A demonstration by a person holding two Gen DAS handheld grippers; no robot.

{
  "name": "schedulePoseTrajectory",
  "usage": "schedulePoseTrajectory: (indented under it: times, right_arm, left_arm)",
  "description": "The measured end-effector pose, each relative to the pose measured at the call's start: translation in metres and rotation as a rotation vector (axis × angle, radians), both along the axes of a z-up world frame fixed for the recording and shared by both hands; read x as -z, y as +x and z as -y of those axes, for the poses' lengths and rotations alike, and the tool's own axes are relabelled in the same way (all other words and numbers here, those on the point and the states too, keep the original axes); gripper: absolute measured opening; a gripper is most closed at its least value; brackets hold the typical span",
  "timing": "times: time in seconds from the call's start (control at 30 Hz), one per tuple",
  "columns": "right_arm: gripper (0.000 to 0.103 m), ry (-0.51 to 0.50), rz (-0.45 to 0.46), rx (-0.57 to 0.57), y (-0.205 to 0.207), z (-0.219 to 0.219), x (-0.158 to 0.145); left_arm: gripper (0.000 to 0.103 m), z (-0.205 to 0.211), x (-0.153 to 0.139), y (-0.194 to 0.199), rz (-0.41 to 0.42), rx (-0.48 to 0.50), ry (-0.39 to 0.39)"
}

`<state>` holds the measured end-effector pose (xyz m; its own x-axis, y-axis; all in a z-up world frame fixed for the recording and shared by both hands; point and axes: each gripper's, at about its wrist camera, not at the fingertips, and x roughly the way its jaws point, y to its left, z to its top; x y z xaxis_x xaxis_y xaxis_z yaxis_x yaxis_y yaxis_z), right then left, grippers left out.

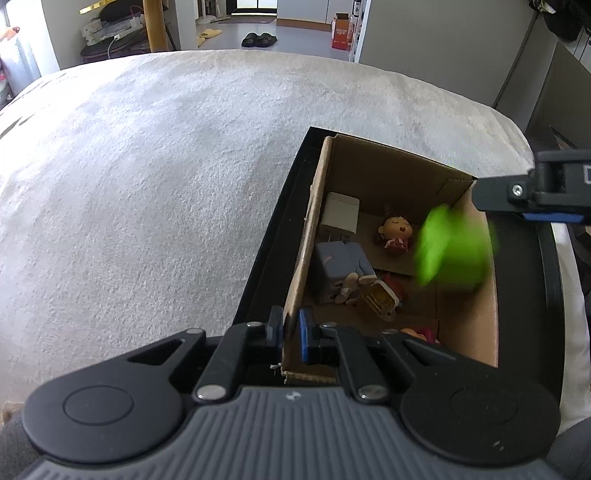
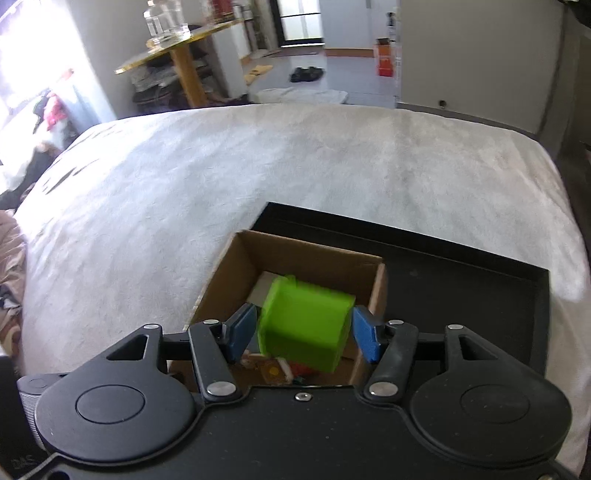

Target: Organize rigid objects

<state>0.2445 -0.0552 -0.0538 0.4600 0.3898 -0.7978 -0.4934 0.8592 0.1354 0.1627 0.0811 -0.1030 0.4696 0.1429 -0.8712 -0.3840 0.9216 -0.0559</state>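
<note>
support: bed, white fuzzy blanket [image 1: 147,184] | directly on it: black tray [image 2: 461,280], near right edge

A white fleece blanket [image 1: 155,192] covers the bed, with black slippers [image 1: 259,39] on the floor at twelve o'clock and an orange carton [image 1: 340,32] at one o'clock.
</note>
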Motion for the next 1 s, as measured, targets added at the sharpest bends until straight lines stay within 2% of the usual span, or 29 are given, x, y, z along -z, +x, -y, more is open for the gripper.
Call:
schedulePoseTrajectory:
  times: [0.53, 0.77, 1.0]
  right_arm:
    - [0.058, 0.039, -0.047, 0.041, -0.030, 0.036, -0.001]
    - [0.064, 0.065, -0.048, 0.069, -0.044, 0.052, -0.004]
    - [0.073, 0.090, -0.044, 0.127, -0.057, 0.074, -0.006]
  left_arm:
    - [0.007, -0.002, -0.007, -0.006, 0.022, -0.018, -0.020]
    - [0.007, -0.001, -0.015, -0.012, 0.046, -0.013, -0.025]
    - [0.011, 0.002, -0.033, -0.015, 0.061, 0.019, -0.065]
